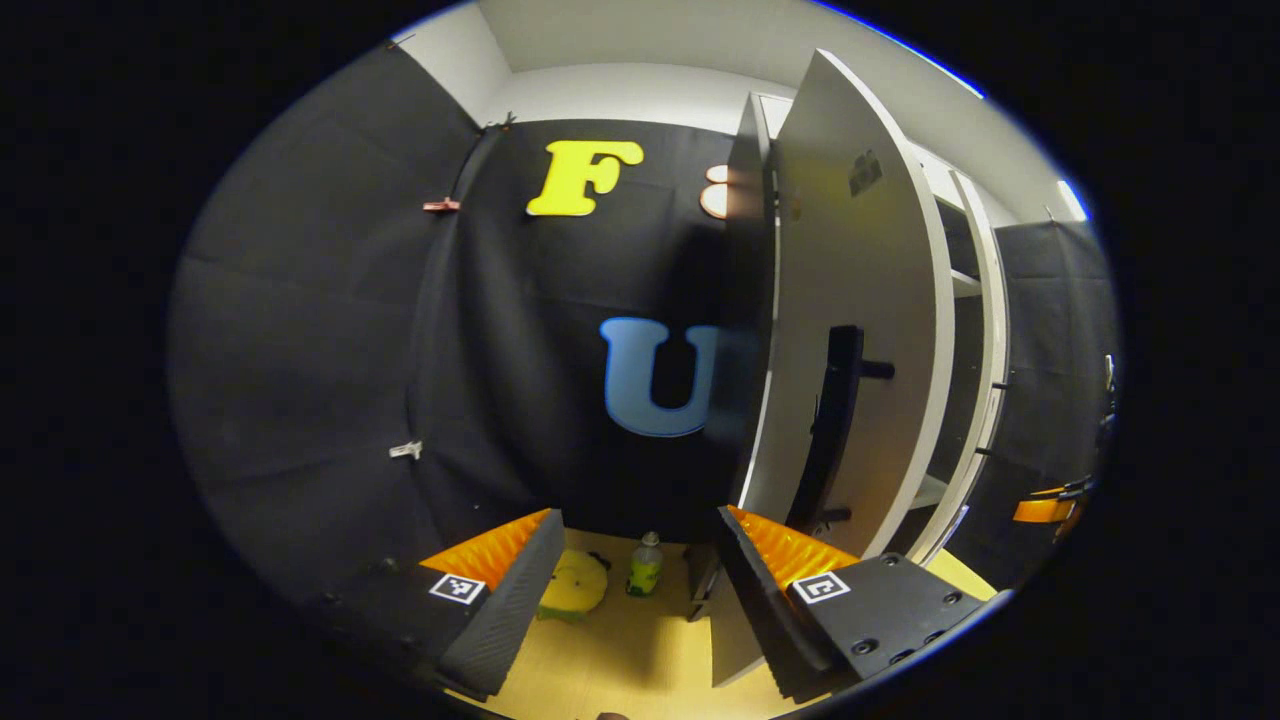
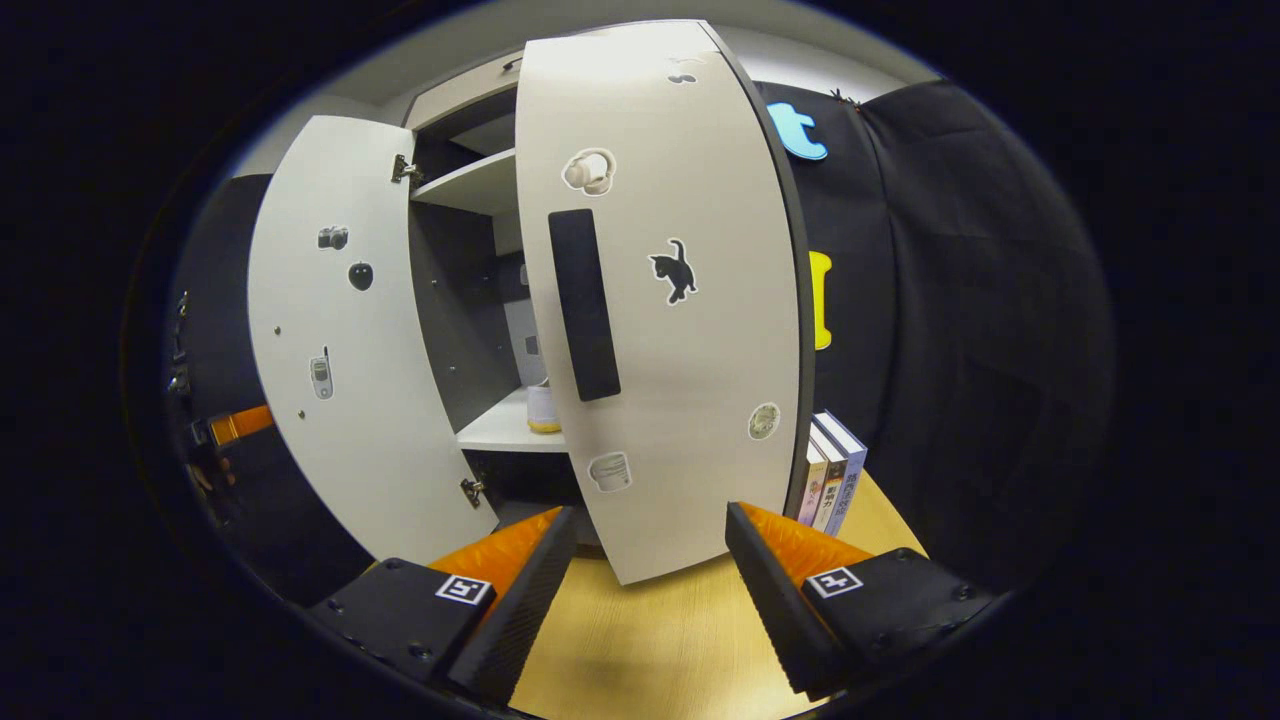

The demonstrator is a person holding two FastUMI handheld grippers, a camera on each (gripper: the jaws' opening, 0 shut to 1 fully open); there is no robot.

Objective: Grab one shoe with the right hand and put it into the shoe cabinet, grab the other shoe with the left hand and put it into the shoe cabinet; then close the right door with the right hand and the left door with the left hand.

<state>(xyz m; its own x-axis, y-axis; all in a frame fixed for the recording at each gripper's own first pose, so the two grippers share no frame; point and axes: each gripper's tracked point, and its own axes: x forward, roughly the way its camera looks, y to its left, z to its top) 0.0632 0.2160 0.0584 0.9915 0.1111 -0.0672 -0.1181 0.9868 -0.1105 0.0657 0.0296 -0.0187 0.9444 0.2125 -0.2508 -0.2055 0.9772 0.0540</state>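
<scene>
My jaws stand wide on both sides and hold nothing. In the right gripper view my right gripper [image 2: 650,590] points straight at the outer face of the right door [image 2: 670,300], which hangs part-way open just ahead — its long black handle [image 2: 584,305] runs upright, above the jaws and a little to their left. In the left gripper view my left gripper [image 1: 640,590] looks past the left door [image 1: 860,300], which lies to the right of the jaws and is seen nearly edge-on, its own black handle [image 1: 835,420] also upright. I cannot make out either shoe, so I cannot tell whether both are inside the shoe cabinet [image 2: 490,290]; a small cup-like thing sits on its lower shelf [image 2: 510,425]. Judging by the doors ajar, closing is the step in hand. The right door is the nearer to its gripper and faces it squarely — a forward push on the panel beside the handle should swing it shut.
</scene>
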